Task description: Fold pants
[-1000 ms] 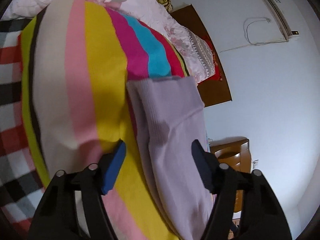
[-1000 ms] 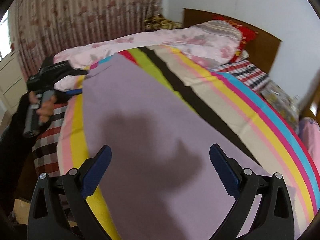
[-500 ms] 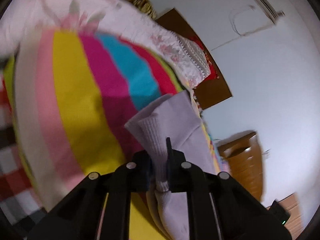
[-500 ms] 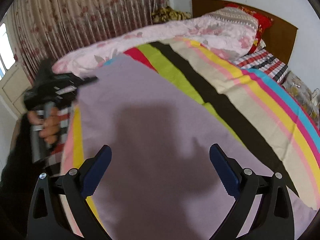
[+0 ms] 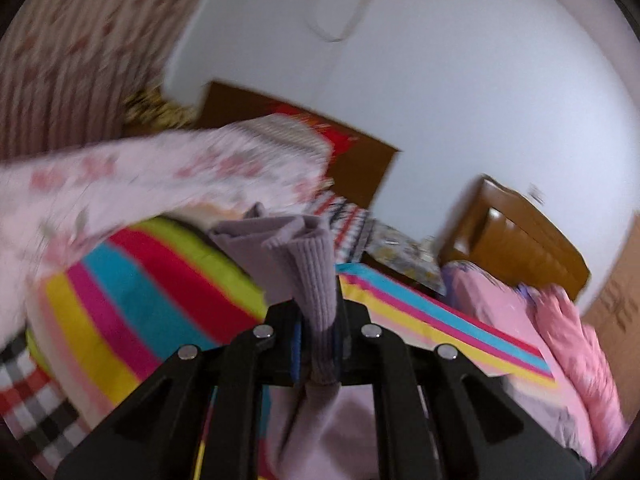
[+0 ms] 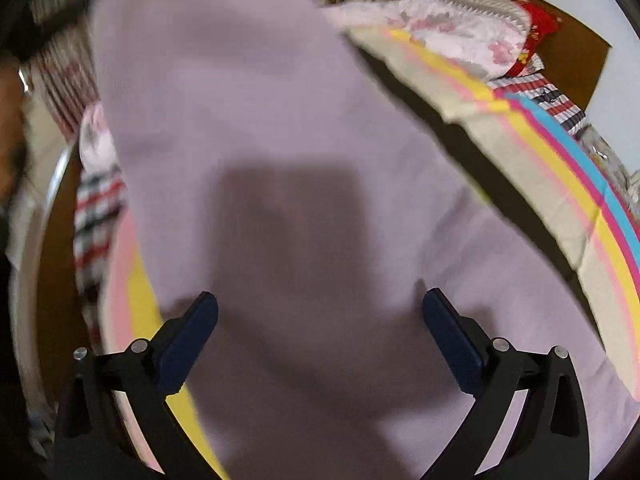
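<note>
The lilac pants [image 6: 256,128] lie on the striped bed cover [image 6: 576,216]. Their far end is raised and fills the upper left of the right wrist view. My left gripper [image 5: 318,344] is shut on the ribbed cuff of the pants [image 5: 312,280] and holds it up above the bed. My right gripper [image 6: 320,336] is open and empty, its blue pads either side of the pants fabric, low over it.
A pink floral quilt [image 5: 140,184] and pillows [image 6: 472,28] lie at the head of the bed. A wooden headboard [image 5: 360,160] and a nightstand [image 5: 516,240] stand by the white wall. Pink clothes [image 5: 560,336] lie at the right.
My left gripper closed on the pants cuff and lifted it, swinging up and over the bed. The raised pants end now fills the right wrist view. My right gripper stayed open.
</note>
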A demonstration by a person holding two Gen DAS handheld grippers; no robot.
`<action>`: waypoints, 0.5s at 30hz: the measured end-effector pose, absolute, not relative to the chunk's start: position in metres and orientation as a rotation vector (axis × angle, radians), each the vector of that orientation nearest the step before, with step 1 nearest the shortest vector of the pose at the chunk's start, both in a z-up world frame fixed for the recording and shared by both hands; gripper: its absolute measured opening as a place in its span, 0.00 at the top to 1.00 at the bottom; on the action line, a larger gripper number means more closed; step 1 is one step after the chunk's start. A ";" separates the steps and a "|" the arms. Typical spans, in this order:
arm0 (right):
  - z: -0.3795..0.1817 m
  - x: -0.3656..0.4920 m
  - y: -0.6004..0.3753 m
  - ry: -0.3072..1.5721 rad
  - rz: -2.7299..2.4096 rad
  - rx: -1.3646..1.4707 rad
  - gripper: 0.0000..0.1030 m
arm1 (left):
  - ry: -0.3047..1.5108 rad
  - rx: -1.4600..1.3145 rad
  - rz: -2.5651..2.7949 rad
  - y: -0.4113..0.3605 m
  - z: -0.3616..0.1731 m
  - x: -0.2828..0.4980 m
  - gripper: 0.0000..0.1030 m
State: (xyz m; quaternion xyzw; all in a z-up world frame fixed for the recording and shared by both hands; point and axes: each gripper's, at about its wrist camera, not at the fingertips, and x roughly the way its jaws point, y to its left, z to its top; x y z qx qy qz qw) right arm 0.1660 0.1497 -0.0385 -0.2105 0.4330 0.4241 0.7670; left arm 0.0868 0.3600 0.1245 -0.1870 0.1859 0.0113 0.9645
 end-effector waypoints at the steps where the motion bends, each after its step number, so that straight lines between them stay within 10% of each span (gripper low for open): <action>1: -0.040 0.161 0.149 0.902 0.929 -0.464 0.04 | 0.368 -0.357 -0.003 0.345 0.131 0.089 0.90; 9: 0.021 0.170 0.019 0.814 0.750 -0.030 0.06 | 0.347 -0.152 -0.242 0.204 0.171 0.084 0.90; 15: 0.028 0.167 -0.184 0.756 0.448 0.409 0.05 | 0.578 0.061 -0.451 0.064 0.082 0.091 0.85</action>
